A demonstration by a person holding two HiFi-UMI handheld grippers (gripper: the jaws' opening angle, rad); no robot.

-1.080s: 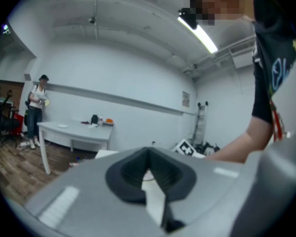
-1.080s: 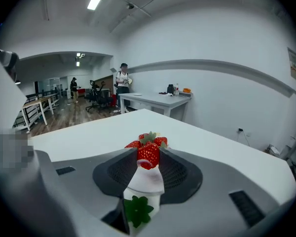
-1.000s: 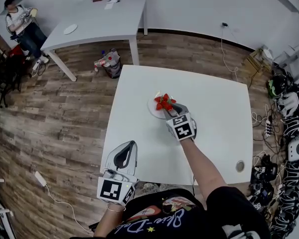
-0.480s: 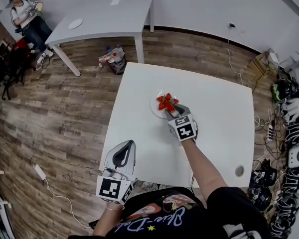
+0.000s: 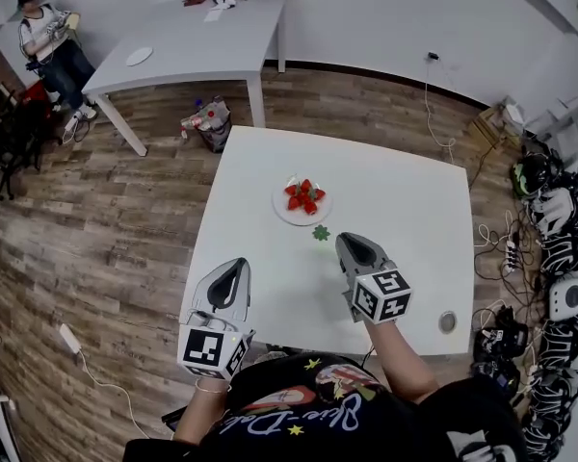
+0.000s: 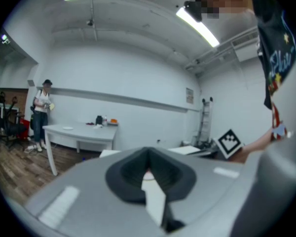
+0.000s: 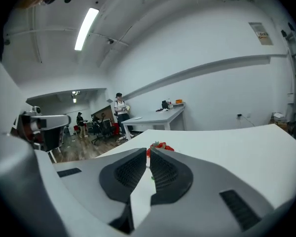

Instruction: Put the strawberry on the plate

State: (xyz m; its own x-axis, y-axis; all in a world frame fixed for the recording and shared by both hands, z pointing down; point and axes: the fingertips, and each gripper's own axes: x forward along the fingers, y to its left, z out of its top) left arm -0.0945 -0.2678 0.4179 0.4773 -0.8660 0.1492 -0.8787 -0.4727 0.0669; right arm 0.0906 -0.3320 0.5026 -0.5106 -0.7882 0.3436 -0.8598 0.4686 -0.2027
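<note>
Several red strawberries (image 5: 303,195) lie on a small white plate (image 5: 281,212) in the middle of the white table (image 5: 414,200). A small green leaf cap (image 5: 320,232) rests on the table just in front of the plate. My right gripper (image 5: 350,243) is pulled back near the table's front, short of the leaf cap; its jaws are closing to a thin slit with nothing between them. In the right gripper view the strawberries (image 7: 159,146) show past the right gripper (image 7: 149,154). My left gripper (image 5: 233,269) hovers at the front left edge, shut and empty, and its jaws (image 6: 148,154) meet at the tips.
A second white table (image 5: 193,27) stands at the back left, with a seated person (image 5: 43,41) beside it and bags (image 5: 207,123) under it. Headsets and cables (image 5: 549,239) line the floor on the right. A round cable port (image 5: 447,321) sits at the table's near right corner.
My right gripper has drawn back from the plate towards the front edge and its jaws have come together. The strawberries stay on the plate. The left gripper has barely moved.
</note>
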